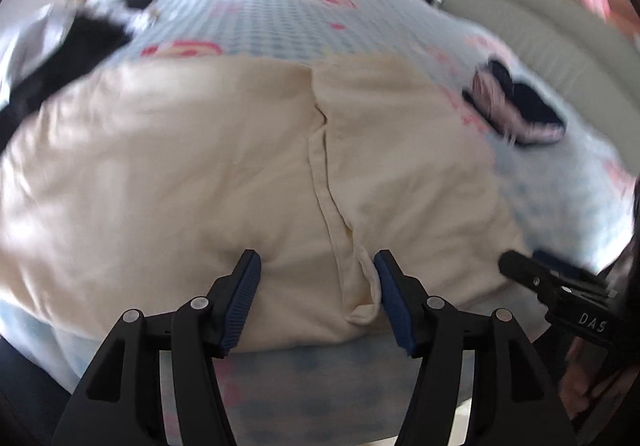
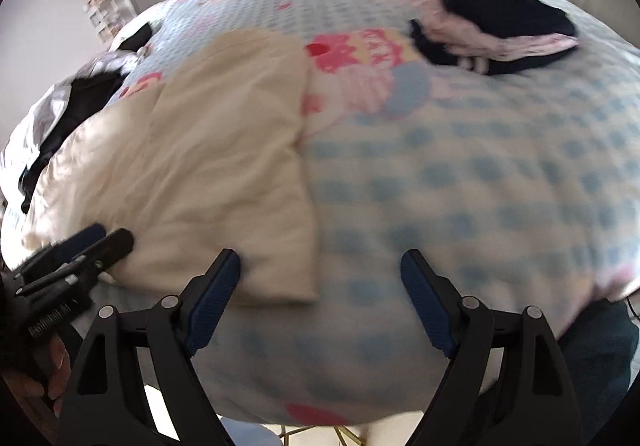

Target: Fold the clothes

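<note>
A cream garment (image 1: 200, 166) lies spread flat on the bed, a long seam running down its middle. My left gripper (image 1: 316, 254) hovers over its near edge with jaws open; the seam fold lies between the fingers, beside the right pad, and nothing is pinched. In the right wrist view the same cream garment (image 2: 224, 150) fills the left half, its near right corner just inside my open right gripper (image 2: 320, 252), close to the left finger. Each gripper shows in the other's view: the right gripper (image 1: 524, 260) at the garment's right edge, the left gripper (image 2: 112, 234) on its left.
The bed carries a blue-checked sheet (image 2: 480, 186) with pink prints. A dark and pink bundle of clothes (image 2: 492, 34) lies far right. Black and white clothes (image 2: 76, 98) are heaped at the left. A ribbed beige headboard (image 1: 540, 26) stands at the right. The bed's near edge is just below the fingers.
</note>
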Action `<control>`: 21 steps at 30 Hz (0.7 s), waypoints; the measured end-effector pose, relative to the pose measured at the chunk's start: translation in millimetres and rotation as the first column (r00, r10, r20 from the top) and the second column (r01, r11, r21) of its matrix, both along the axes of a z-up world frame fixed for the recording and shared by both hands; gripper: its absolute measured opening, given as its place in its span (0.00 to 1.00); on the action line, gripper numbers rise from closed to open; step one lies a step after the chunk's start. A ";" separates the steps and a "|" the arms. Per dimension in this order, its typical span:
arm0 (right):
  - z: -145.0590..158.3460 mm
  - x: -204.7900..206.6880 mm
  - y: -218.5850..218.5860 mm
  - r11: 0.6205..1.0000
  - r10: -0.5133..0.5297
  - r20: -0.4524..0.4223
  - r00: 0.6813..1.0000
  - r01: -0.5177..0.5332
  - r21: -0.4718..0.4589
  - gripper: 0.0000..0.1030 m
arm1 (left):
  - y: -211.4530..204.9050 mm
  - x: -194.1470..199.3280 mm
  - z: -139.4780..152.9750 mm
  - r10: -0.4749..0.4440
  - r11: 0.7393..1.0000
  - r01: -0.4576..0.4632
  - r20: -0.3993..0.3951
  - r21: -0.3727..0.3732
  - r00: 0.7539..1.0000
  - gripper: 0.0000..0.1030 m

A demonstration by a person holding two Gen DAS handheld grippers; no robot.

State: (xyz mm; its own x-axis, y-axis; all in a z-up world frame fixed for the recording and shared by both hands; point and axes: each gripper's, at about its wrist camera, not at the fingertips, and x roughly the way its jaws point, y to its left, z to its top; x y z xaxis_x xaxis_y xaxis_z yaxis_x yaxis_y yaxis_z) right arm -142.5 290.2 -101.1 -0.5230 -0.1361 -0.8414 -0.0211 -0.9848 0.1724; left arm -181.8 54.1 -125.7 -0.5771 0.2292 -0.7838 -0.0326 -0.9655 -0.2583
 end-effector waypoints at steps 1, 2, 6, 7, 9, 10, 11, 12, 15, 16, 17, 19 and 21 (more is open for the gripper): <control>3.0 1.1 5.1 1.000 -0.021 -0.007 1.000 0.021 -0.016 0.81 | 1.0 1.7 1.5 -0.012 0.999 0.013 -0.008 0.036 1.000 0.59; 6.3 0.9 7.6 0.999 -0.036 -0.013 0.999 0.036 -0.032 0.81 | 2.4 3.6 3.0 -0.026 0.997 0.027 -0.017 0.069 1.000 0.59; 8.4 -2.1 1.7 1.000 -0.028 -0.027 0.999 0.028 -0.009 0.81 | 22.2 8.3 2.1 -0.079 0.997 0.078 -0.033 -0.017 0.996 0.59; 2.2 -3.5 -1.8 1.000 -0.015 -0.022 1.000 0.016 0.014 0.81 | 21.6 6.4 -2.0 -0.070 0.996 0.069 -0.014 -0.054 0.997 0.59; -10.5 -8.0 -3.8 0.999 0.005 -0.012 1.000 -0.005 0.037 0.84 | 17.6 4.5 -7.1 -0.060 0.995 0.061 0.006 -0.079 0.998 0.60; -15.4 -8.1 1.1 1.000 0.007 -0.005 1.000 -0.007 0.023 0.84 | 13.9 5.5 -5.0 -0.049 0.997 0.049 0.001 -0.064 0.999 0.60; -12.7 -8.6 4.6 1.000 -0.004 -0.009 1.000 0.004 0.008 0.84 | 10.3 6.5 -2.8 -0.038 0.998 0.038 -0.005 -0.048 0.999 0.60; -9.9 -9.0 8.1 1.000 -0.016 -0.013 1.000 0.016 -0.008 0.83 | 6.9 7.4 -0.9 -0.028 0.999 0.028 -0.011 -0.034 1.000 0.60; 5.4 -11.3 13.3 0.999 -0.042 -0.059 0.997 0.041 -0.016 0.83 | 5.0 8.4 -0.2 -0.027 1.000 0.027 -0.029 -0.002 0.999 0.59; 8.6 -15.7 11.8 0.999 -0.028 -0.067 0.997 0.027 -0.020 0.83 | 4.4 8.6 -0.3 -0.026 1.000 0.027 -0.033 0.007 0.999 0.59; 7.5 -20.1 8.4 1.000 -0.011 -0.061 0.998 0.010 -0.013 0.83 | 4.7 7.6 -2.7 -0.031 1.000 0.030 -0.022 -0.006 0.999 0.59; -2.4 -27.1 -1.9 0.999 0.029 -0.024 0.999 -0.028 0.046 0.83 | 6.8 8.8 -5.0 -0.040 0.998 0.040 -0.002 -0.041 0.999 0.60; -12.3 -24.8 -9.1 0.992 0.063 -0.001 0.998 -0.062 0.110 0.83 | 5.6 11.7 -3.4 -0.046 0.998 0.046 -0.003 -0.050 0.999 0.60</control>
State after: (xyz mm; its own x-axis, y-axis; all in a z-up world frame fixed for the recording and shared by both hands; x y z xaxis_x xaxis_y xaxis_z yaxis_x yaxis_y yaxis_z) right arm -167.2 281.1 -113.5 -0.5199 -0.0752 -0.8509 0.0416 -0.9972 0.0627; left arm -170.1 59.7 -129.1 -0.5704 0.2163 -0.7924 -0.0786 -0.9747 -0.2094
